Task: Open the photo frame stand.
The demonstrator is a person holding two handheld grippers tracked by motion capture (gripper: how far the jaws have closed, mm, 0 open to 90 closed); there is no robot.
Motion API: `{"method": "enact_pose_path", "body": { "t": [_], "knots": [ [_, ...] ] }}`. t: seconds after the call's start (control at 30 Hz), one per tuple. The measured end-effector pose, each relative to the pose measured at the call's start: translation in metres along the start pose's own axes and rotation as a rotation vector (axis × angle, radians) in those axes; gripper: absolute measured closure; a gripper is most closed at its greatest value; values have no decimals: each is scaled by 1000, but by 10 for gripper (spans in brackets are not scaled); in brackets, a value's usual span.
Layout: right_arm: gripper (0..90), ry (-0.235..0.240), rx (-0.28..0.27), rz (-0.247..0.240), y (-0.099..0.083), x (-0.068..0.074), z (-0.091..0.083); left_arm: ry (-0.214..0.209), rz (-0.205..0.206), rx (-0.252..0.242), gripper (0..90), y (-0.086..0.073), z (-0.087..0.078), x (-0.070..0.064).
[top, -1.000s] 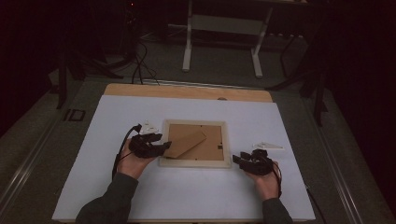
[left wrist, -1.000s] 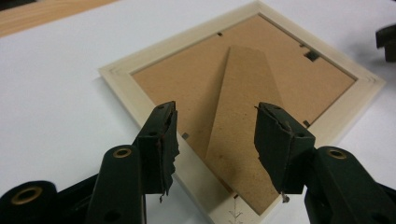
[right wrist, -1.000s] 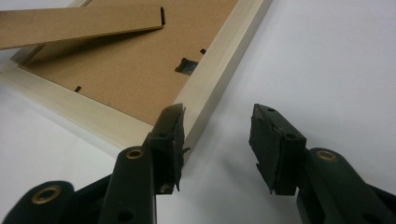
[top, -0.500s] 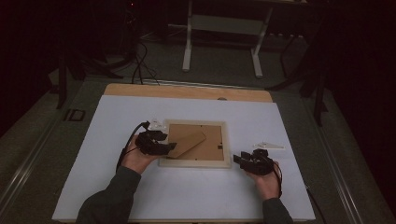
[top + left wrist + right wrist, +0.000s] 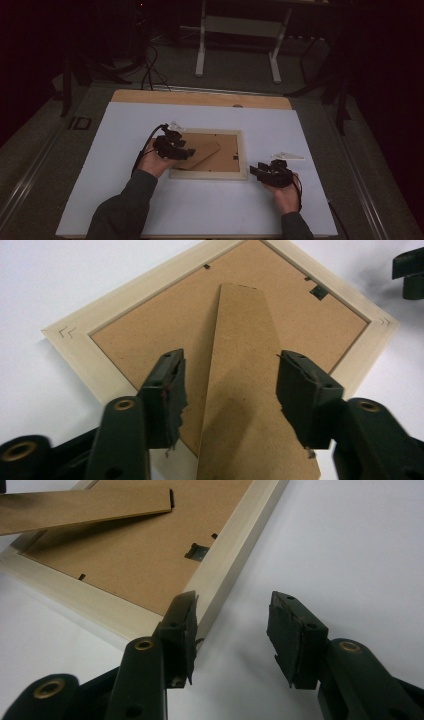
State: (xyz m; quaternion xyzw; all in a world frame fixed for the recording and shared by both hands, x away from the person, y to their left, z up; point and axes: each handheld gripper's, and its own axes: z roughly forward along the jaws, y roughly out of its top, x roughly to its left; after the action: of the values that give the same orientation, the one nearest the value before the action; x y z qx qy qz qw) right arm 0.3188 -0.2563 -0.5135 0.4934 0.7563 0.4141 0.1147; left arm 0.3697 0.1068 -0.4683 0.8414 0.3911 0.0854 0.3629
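A pale wooden picture frame (image 5: 235,175) lies face down on the white table, brown backing board (image 5: 280,315) up. Its brown easel stand (image 5: 240,365) is raised off the backing and points toward the frame's left. My left gripper (image 5: 181,150) is open at the frame's left edge, and the stand's end lies between its two jaws (image 5: 227,390) without being pinched. My right gripper (image 5: 256,171) is open just off the frame's near right corner (image 5: 210,597), one jaw close beside the frame's edge, nothing between the jaws.
The white tabletop (image 5: 125,130) has bare room on all sides of the frame. A wooden strip (image 5: 200,98) runs along its far edge. Beyond it are a floor with cables (image 5: 150,70) and a white stand (image 5: 237,30).
My left gripper has moved right, from beside the frame's left edge to over it, so the stand now lies between its jaws. The right gripper has stayed near the right corner.
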Motion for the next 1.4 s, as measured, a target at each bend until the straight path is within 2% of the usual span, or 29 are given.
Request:
{"method": "enact_pose_path", "body": {
  "t": [0.1, 0.23, 0.3, 0.43, 0.57, 0.63, 0.73, 0.77, 1.0, 1.1, 1.4],
  "knots": [
    [540, 0, 0, 0, 0, 0, 0, -14, -8, 19, 408, 3, 3, 2],
    [540, 0, 2, -4, 0, 0, 1, -30, -4, 76, 359, 8, 13, 3],
    [540, 1, 2, -4, 0, 0, 1, -25, -8, 81, 328, 9, 14, 2],
    [540, 2, 5, -6, 0, 1, 2, -50, -2, 117, 284, 15, 22, 2],
    [540, 3, 6, -6, 0, 1, 2, -90, 4, 147, 264, 21, 31, 3],
    [540, 3, 6, -6, 0, 0, 2, -123, -4, 150, 265, 22, 34, 4],
    [539, 5, 6, -5, 0, 0, 2, -131, -6, 148, 265, 23, 35, 5],
    [539, 5, 6, -6, 0, 0, 2, -152, -18, 144, 263, 25, 39, 8],
    [535, 6, 10, -8, 0, 0, 4, -167, -22, 170, 253, 26, 46, 10],
    [533, 7, 17, -8, -1, 1, 5, -175, -8, 214, 254, 29, 52, 9],
    [530, 9, 13, -5, -1, 0, 5, -163, 10, 275, 291, 27, 65, 8]
  ]
}}
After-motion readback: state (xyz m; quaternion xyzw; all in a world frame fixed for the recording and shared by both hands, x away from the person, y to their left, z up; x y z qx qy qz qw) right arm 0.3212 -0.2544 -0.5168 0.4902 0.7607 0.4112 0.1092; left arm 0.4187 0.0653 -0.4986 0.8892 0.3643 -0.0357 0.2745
